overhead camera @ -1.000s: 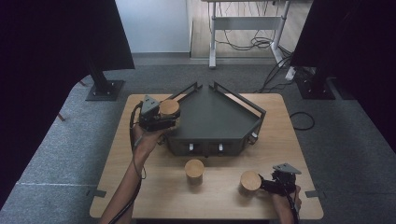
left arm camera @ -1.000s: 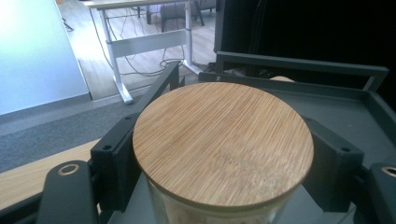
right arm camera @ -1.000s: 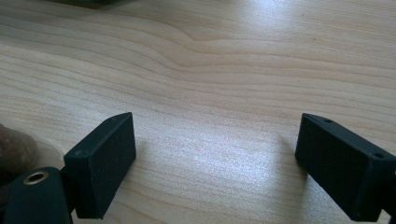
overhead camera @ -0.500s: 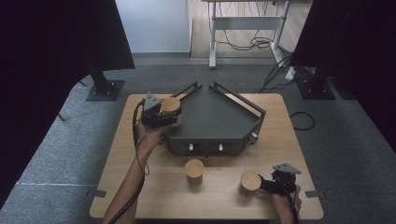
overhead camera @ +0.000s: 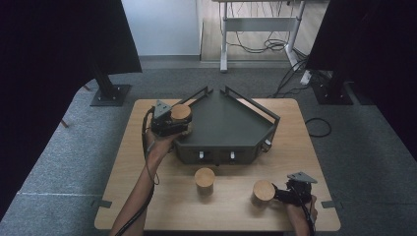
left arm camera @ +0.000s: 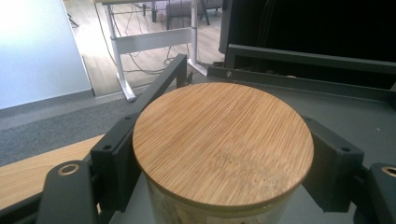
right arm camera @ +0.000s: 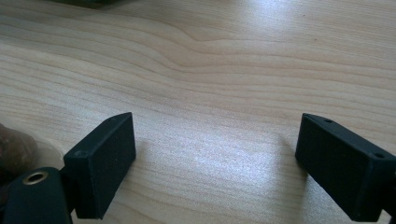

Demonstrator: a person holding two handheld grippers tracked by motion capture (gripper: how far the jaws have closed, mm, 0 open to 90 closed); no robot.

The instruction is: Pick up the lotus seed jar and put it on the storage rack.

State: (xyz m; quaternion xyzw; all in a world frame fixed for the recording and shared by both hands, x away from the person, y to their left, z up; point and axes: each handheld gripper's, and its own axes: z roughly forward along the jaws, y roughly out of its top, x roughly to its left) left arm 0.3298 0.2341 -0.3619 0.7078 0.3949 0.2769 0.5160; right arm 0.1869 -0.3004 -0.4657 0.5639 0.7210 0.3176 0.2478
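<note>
A glass jar with a round bamboo lid (left arm camera: 223, 140) sits between the jaws of my left gripper (left arm camera: 219, 158), which is shut on it. From above, that jar (overhead camera: 181, 112) and the left gripper (overhead camera: 171, 124) hang at the left edge of a dark green five-sided tray (overhead camera: 226, 128). Two more lidded jars stand on the wooden table (overhead camera: 147, 196): one (overhead camera: 204, 178) in front of the tray, one (overhead camera: 264, 191) at the front right. My right gripper (overhead camera: 279, 193) lies just right of that jar. Its jaws (right arm camera: 215, 163) stand open over bare wood.
The tray has raised rails (overhead camera: 255, 105) along its back edges and two small knobs (overhead camera: 216, 155) on its front face. Black stands (overhead camera: 110, 91) and cables lie on the grey floor beyond the table.
My left gripper has shifted slightly toward the tray with the jar still in it. The right gripper has stayed where it was.
</note>
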